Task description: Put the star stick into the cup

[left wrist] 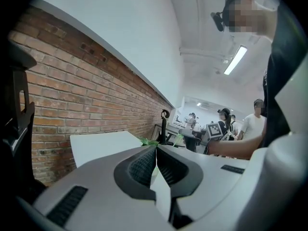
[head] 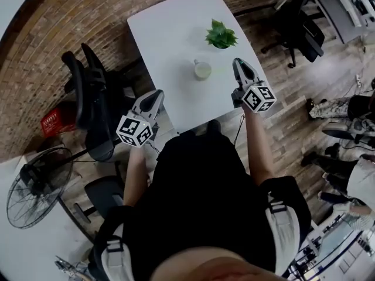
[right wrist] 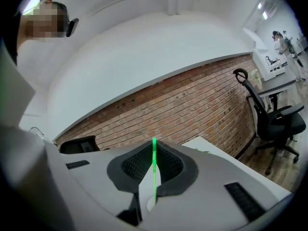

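Star stick is up in the right hand-held gripper, folks: a thin bright-green rod pinched dead centre between the 2 ribbed pads, jaws squeezed down to a sliver around it. The rod runs straight out past the tips. Its star end cannot be made out from the right gripper view.

From the head view, the right hand-held gripper hangs over the white surface, and the cup stands near its tips, off toward the other gripper's side. A faint green streak seems to reach from those tips toward the cup's rim, but it is too thin to say whether the end is over the mouth. A small green plant sits beyond the tips, just past the cup.

The left hand-held gripper hangs back at the near edge of the surface, well apart from the cup. Its jaws are pressed together with nothing between them.

So the pick-up looks done, and this reads as the carry-and-line-up step, with insertion not yet made. The next move likely calls for bringing the free end of the stick over the cup's opening, tilting it downward, lowering it inside, then easing the jaws apart. The thin rod and small opening leave little room for error, and a nudge at the rim could tip the cup.
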{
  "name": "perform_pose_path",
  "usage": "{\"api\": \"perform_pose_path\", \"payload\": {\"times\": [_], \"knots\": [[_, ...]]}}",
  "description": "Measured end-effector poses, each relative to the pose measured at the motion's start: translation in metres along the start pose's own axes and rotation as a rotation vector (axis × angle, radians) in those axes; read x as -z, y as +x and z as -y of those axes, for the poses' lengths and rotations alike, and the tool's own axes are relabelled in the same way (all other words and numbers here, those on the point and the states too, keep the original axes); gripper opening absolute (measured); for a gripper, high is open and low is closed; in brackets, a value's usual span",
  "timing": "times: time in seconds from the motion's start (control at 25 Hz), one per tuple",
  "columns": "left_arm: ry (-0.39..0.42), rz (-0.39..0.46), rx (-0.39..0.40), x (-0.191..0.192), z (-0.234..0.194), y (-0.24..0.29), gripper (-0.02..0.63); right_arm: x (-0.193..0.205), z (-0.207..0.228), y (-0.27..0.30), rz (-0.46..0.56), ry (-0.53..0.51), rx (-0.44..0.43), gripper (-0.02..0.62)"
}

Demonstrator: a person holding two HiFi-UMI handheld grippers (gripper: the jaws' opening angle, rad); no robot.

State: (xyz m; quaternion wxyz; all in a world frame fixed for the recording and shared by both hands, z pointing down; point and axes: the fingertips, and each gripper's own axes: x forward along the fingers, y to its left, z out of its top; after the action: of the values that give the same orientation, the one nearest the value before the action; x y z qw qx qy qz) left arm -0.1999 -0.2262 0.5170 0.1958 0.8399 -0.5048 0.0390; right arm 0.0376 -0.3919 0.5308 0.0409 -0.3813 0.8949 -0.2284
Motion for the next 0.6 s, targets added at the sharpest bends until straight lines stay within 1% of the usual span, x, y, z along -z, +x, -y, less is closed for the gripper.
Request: {"api": "perform_pose_path", "payload": {"times": [0.2,0.6], "knots": [[0.009,-0.005,0.036,-0.002,-0.009,-0.002,0.021,0.009,0.004,0.007,0.027,0.008,0.071,0.012],[0.013,-0.029,0.064,0.001,-0.023,-0.011,0.021,0.032,0.009,0.020,0.032,0.029,0.131,0.012]]}}
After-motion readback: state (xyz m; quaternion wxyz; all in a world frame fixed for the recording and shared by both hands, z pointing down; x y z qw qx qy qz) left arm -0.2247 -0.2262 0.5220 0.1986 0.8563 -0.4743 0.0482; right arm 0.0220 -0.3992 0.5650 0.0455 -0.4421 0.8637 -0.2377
